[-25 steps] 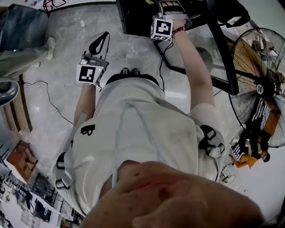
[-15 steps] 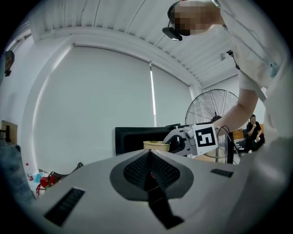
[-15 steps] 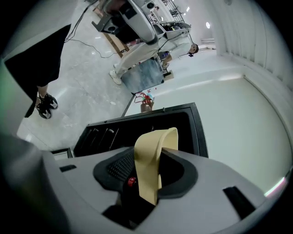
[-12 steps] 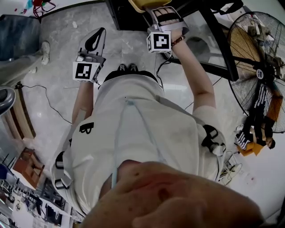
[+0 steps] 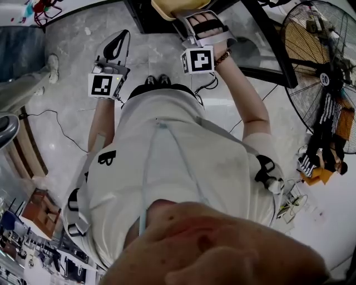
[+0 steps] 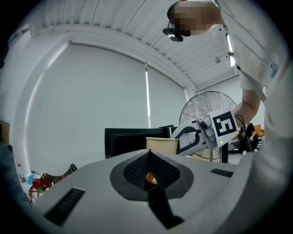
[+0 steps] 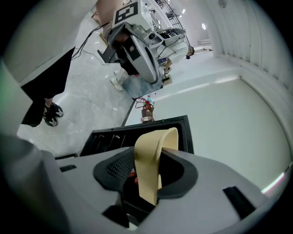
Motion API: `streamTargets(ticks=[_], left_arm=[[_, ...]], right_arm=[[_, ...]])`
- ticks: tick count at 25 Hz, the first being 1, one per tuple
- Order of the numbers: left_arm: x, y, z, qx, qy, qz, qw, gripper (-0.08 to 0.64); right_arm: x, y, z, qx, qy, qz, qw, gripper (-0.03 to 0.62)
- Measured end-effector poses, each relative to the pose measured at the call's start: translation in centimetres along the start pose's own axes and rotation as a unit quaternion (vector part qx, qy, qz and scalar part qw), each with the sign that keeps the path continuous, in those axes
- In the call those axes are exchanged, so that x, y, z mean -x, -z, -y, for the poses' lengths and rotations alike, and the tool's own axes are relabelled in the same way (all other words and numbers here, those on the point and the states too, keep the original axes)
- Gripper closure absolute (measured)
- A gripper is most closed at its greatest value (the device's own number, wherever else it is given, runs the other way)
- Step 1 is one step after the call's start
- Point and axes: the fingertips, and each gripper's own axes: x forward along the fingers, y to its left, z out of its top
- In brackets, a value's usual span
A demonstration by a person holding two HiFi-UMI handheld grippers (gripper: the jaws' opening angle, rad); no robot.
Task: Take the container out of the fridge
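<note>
At top edge, cut-off container (image 5: 167, 6) clamped in R gripper (image 5: 186, 16) jaws; L gripper (image 5: 117, 44) closed.

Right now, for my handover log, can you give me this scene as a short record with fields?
right gripper: shut on the container's wall
container: beige, open-topped, held in front of the fridge
fridge: black, behind the container
left gripper: shut, holds nothing
fan: stands at the person's right
</note>
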Motion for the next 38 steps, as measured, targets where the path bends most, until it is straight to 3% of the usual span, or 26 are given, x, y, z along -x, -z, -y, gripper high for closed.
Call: streamTargets(ticks=[13, 25, 38], left_arm=[[0.2, -0.2, 1.0, 0.003, 0.01, 0.009, 0.9999, 0.551], [0.5, 0.0, 1.6, 0.006, 0.018, 0.013, 0.9997, 0.551], [0.4, -0.4, 2.6, 0.002, 0.027, 0.018, 0.9995, 0.551]], right_arm=[[5.4, -3.6, -1.3, -0.006, -0.021, 0.048, 0.999, 0.434], [9.8, -3.1, -3.2, -0.016, -0.036, 0.045, 0.998, 0.436], [10.1, -3.0, -5.0, -0.022, -0.051, 0.042, 0.998, 0.44]])
